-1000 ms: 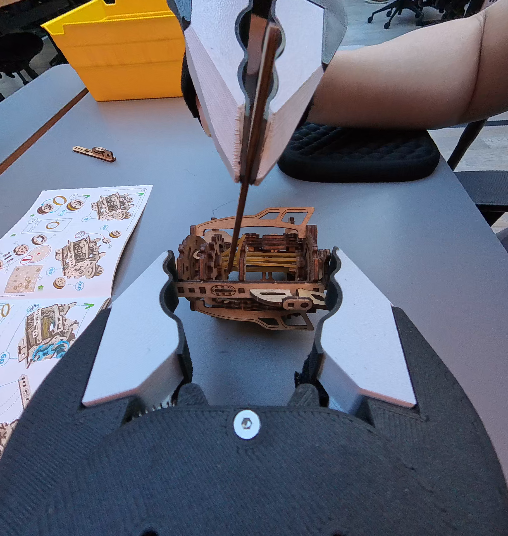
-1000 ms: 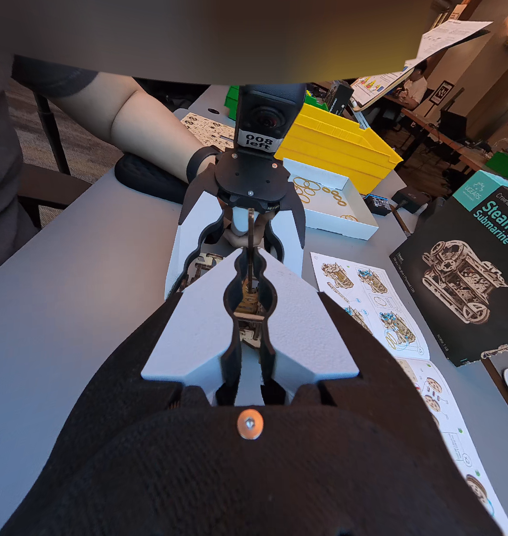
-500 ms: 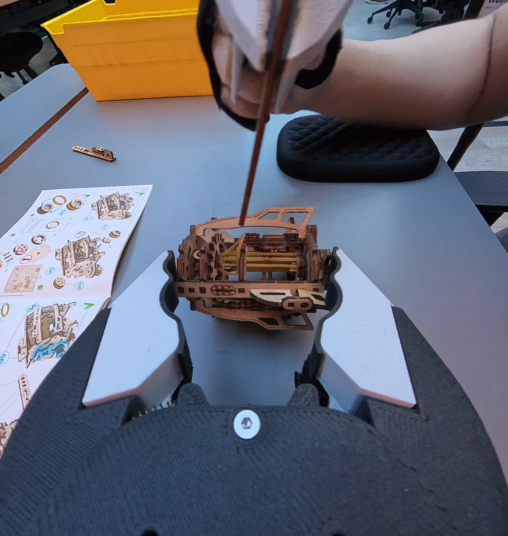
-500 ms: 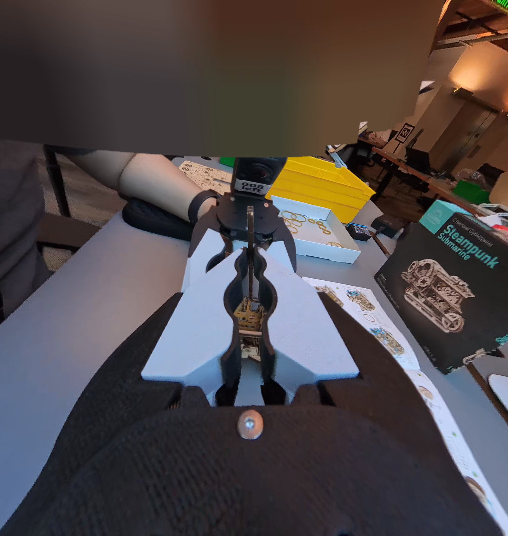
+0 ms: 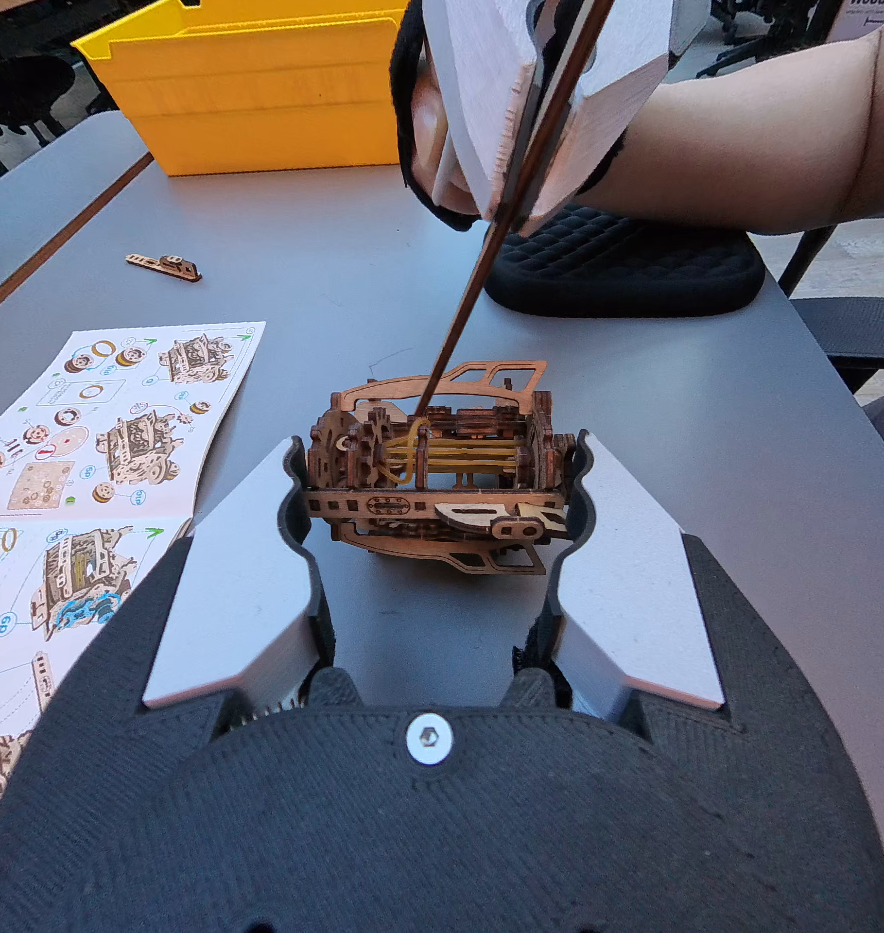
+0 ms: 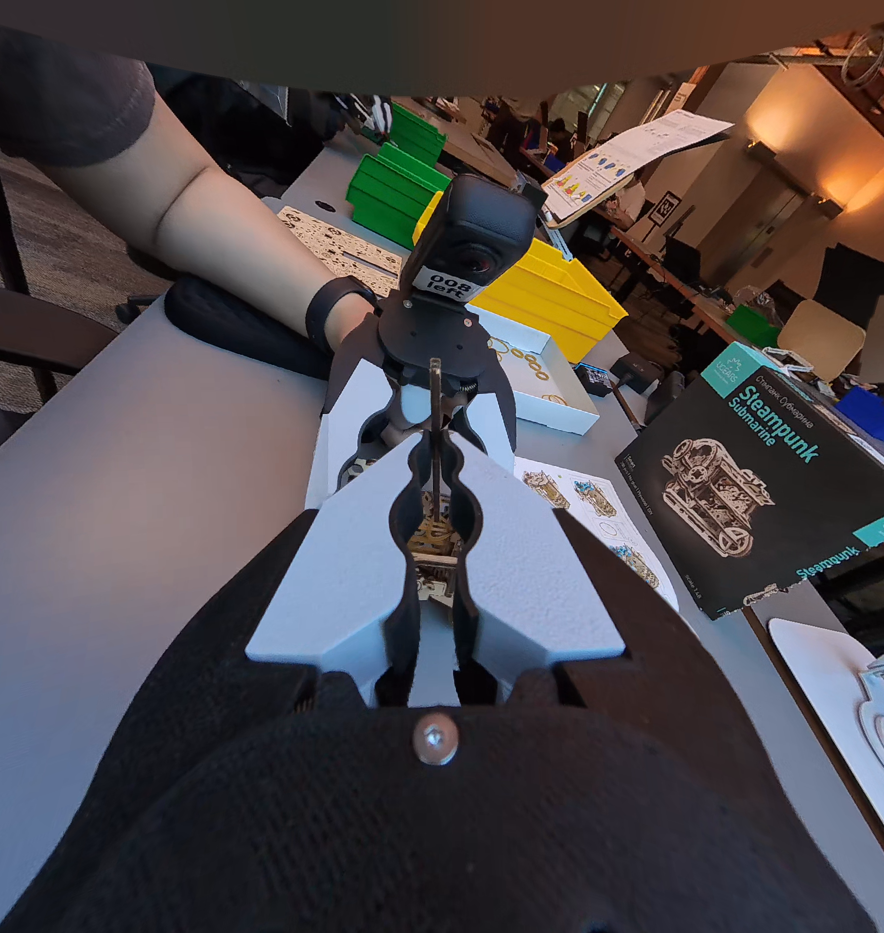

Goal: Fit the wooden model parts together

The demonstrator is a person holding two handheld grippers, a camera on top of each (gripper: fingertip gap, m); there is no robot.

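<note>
The left gripper (image 5: 432, 510) clamps the wooden model (image 5: 434, 469) by its stiff end plates (thin, probably fragile), while the right gripper (image 5: 513, 219) pinches a slender stick (image 5: 460, 323).

Grey table (image 5: 278, 242), warm-lit walls (image 6: 783, 116)
</note>
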